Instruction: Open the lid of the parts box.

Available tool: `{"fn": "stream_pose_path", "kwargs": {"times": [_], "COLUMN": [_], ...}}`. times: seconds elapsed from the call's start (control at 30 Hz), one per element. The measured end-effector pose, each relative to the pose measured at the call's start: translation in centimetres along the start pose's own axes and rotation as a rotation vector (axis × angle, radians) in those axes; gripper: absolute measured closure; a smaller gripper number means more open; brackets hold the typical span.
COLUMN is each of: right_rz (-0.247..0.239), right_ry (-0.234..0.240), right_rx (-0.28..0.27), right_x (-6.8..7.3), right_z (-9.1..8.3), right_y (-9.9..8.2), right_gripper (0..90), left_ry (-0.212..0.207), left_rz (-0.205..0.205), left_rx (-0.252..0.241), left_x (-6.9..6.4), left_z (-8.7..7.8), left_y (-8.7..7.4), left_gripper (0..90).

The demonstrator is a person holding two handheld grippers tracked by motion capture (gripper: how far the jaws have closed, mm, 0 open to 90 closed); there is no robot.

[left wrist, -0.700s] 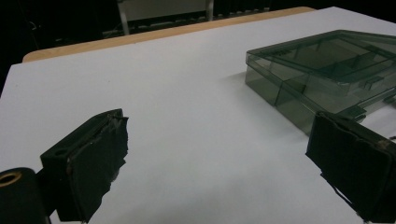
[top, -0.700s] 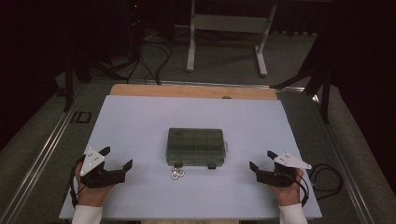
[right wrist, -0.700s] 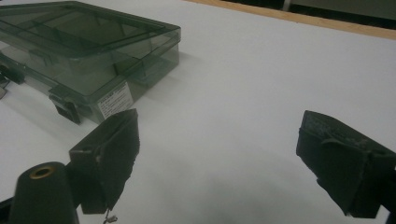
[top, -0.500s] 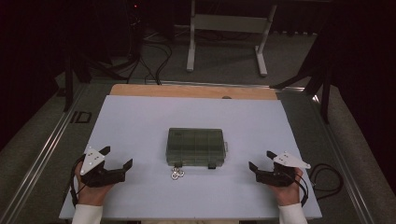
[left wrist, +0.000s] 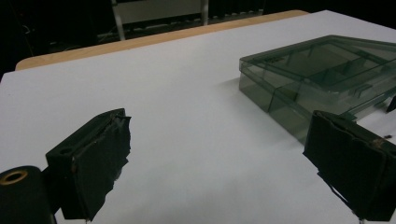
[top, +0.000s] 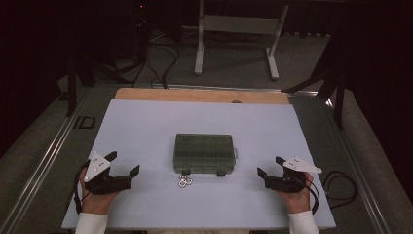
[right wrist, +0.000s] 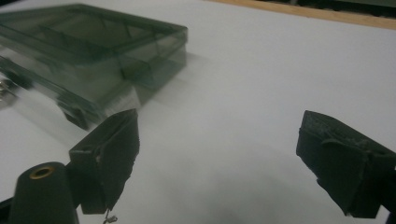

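A closed, dark green see-through compartment box (top: 204, 153) lies in the middle of the white mat (top: 146, 126). A small metal ring piece (top: 185, 182) rests just in front of the box's near edge. My left gripper (top: 124, 162) sits low at the mat's near left, open, its jaws wide apart over bare mat. In the left gripper view (left wrist: 224, 168) the box (left wrist: 322, 74) is ahead to the right. My right gripper (top: 269, 165) rests at the near right, also open with nothing between the jaws. In the right gripper view (right wrist: 224, 158) the box (right wrist: 93, 56) is ahead to the left.
A wooden table edge (top: 199, 95) runs along the far side of the mat. Beyond it stand a metal stand's legs (top: 234, 44) and floor cables (top: 156, 63). The right gripper's cable (top: 341, 187) loops off the mat's right edge.
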State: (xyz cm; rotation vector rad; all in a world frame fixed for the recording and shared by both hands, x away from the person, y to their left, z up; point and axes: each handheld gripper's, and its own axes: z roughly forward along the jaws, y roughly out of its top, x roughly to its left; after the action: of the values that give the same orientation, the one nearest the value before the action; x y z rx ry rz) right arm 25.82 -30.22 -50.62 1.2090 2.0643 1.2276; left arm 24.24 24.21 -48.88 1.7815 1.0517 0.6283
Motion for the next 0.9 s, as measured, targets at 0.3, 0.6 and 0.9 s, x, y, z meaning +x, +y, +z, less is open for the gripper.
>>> {"fn": "stream_pose_path", "kwargs": {"times": [0.3, 0.6, 0.9], "right_rz": [-0.007, -0.028, -0.059], "right_ry": [0.062, 0.102, 0.152], "right_rx": [-0.041, -0.053, -0.044], "right_x": [0.8, 1.6, 3.1], "right_z": [0.4, 2.3, 4.2], "right_y": [2.8, 5.0, 6.0], "right_gripper": [13.4, 13.3, 13.3], "left_ry": [-0.023, -0.048, -0.111], "left_rz": [0.012, 0.015, 0.048], "left_rx": [-0.006, -0.038, -0.043], "left_x": [-0.4, -0.7, -1.9], "left_z": [0.8, 1.3, 3.5], "left_y": [1.1, 2.7, 4.0], "left_gripper": [7.8, 8.0, 8.0]}}
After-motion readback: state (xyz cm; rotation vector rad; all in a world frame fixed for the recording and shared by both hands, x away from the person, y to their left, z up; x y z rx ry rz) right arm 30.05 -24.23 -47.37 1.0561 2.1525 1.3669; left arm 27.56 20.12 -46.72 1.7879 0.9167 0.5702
